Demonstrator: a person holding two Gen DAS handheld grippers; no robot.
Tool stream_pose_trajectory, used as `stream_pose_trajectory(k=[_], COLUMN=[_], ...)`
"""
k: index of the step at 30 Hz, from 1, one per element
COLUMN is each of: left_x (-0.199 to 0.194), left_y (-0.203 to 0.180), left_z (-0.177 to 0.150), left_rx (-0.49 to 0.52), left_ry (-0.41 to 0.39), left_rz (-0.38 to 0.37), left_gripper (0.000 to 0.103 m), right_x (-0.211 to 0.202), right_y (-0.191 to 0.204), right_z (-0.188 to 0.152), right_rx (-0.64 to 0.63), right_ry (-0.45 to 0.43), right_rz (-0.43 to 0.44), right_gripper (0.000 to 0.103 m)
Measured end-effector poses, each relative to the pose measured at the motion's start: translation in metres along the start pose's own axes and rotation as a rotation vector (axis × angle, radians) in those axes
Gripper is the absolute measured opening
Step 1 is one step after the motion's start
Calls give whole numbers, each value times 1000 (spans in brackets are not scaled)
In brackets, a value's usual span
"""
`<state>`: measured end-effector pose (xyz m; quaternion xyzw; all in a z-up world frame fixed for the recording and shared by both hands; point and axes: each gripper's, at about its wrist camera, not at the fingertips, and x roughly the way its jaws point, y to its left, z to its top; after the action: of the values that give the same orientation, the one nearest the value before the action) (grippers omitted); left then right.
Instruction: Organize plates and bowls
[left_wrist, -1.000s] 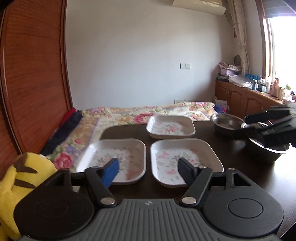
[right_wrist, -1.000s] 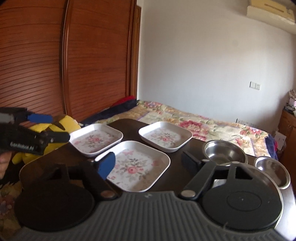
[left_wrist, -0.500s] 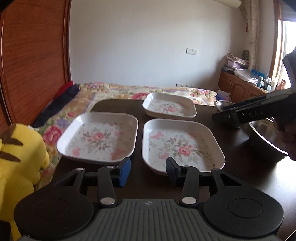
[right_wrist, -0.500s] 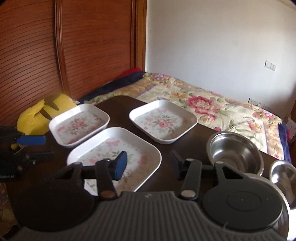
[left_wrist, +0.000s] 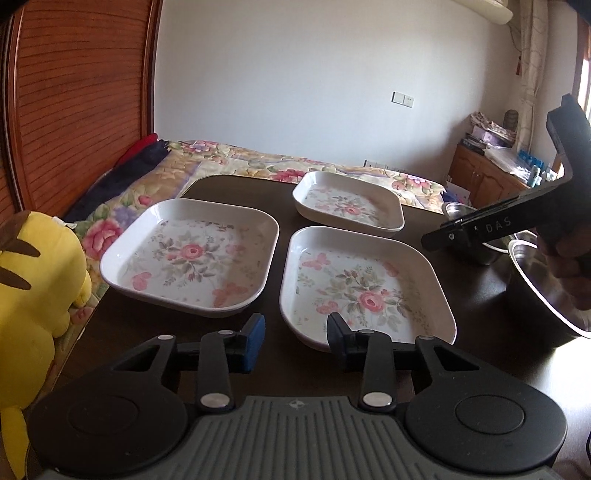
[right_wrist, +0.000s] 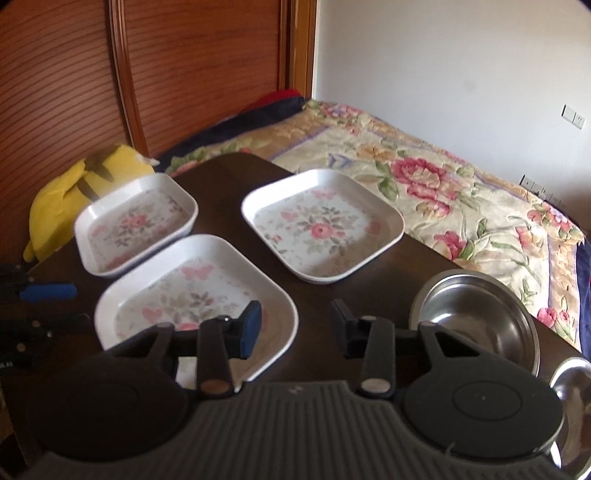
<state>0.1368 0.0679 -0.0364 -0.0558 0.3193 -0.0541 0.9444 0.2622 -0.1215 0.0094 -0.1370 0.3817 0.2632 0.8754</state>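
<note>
Three white flowered plates lie apart on the dark table (left_wrist: 236, 184): a left plate (left_wrist: 192, 256) mid-left in the left wrist view, a near plate (left_wrist: 364, 291) at centre, a far plate (left_wrist: 349, 208) above it, while two steel bowls at the right edge are partly cut off, the big bowl (left_wrist: 546, 291) behind a hand and the small bowl (right_wrist: 476, 314) clearer in the right wrist view. Both the left gripper (left_wrist: 295, 332) and the right gripper (right_wrist: 295, 325) stand open, holding nothing, and both have dropped lower and closer to the plates than a second ago. Beyond the table are a yellow plush toy (left_wrist: 33, 295) at the left edge and a flowered bed (right_wrist: 424, 177).
</note>
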Motion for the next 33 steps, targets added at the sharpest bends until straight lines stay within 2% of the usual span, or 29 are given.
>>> stream_pose_trajectory(k=[17,25,27,33], left_x=[14,20,21,21], left_y=[2,7,8,7], left_z=[0,3,3,5], left_rx=[-44,-80,-76,-51], left_ry=[37,47,46,41], left_rz=[-50,-92,-84,-50], left_gripper=[56,54,50,44], right_x=[28,36,37,35], right_y=[-8,-4,-2,-1], right_z=[-1,-3,-4,-5], right_rx=[42,45,39,51], right_ry=[134,178,177,176], right_rz=[44,58,61,67], right_gripper=[43,27,22,19])
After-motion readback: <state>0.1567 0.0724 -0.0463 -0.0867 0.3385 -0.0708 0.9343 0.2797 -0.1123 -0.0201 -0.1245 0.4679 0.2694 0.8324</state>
